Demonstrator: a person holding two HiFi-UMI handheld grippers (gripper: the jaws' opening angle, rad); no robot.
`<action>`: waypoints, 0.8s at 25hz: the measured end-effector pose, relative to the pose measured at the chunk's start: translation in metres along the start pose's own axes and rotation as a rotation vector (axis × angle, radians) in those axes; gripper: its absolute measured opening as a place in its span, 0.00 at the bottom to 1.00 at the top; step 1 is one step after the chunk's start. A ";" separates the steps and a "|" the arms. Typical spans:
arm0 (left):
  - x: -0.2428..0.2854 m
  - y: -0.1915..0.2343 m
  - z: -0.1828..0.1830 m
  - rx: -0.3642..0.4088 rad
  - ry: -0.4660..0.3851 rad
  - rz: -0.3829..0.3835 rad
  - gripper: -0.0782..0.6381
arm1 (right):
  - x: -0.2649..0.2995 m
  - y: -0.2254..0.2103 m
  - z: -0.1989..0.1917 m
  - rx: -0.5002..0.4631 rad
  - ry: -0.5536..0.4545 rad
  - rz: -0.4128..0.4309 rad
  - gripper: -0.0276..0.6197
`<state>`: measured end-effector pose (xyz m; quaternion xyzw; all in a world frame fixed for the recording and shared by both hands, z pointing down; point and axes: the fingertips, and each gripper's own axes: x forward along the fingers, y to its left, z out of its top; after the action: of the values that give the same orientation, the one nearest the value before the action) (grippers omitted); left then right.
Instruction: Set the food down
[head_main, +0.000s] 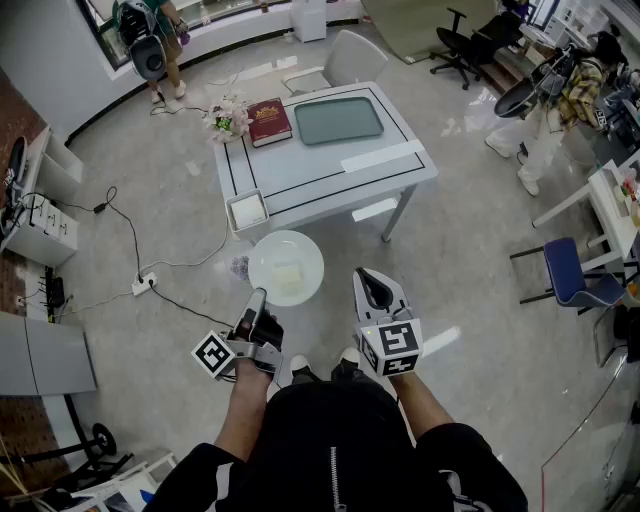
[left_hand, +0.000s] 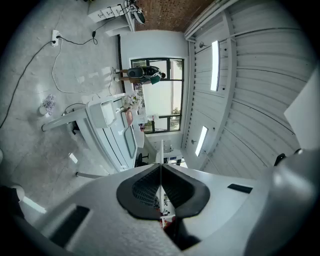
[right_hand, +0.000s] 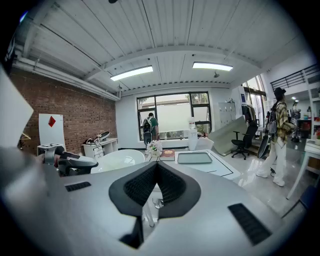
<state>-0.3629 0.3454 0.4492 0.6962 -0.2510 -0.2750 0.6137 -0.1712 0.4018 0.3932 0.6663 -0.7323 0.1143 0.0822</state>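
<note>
A round white plate (head_main: 285, 267) with a pale square piece of food (head_main: 287, 275) on it hangs level over the floor, short of the white table (head_main: 400, 178). My left gripper (head_main: 257, 297) is shut on the plate's near rim. In the left gripper view the rim shows as a thin white edge (left_hand: 161, 150) pinched between the jaws of the left gripper (left_hand: 161, 167). To the right of the plate my right gripper (head_main: 368, 278) is shut and holds nothing. The right gripper view shows the right gripper (right_hand: 156, 167) closed, with the plate (right_hand: 117, 159) to its left.
On the table lie a grey tray (head_main: 338, 120), a red book (head_main: 268, 122), flowers (head_main: 228, 118) and a white square dish (head_main: 247, 211) at the near corner. Cables and a power strip (head_main: 143, 285) lie on the floor at left. A blue chair (head_main: 565, 272) stands at right; people stand farther off.
</note>
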 end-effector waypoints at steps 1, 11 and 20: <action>0.002 -0.001 0.000 0.000 0.000 -0.004 0.13 | 0.002 -0.001 0.001 -0.003 -0.002 -0.001 0.06; 0.008 0.001 0.000 -0.007 0.006 -0.011 0.13 | 0.006 -0.005 0.006 -0.013 -0.029 0.000 0.06; 0.022 -0.001 -0.011 -0.007 -0.001 -0.012 0.13 | -0.002 -0.018 0.007 -0.018 -0.052 0.004 0.06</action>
<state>-0.3400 0.3384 0.4471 0.6955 -0.2462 -0.2798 0.6143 -0.1526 0.3996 0.3867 0.6669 -0.7363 0.0906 0.0691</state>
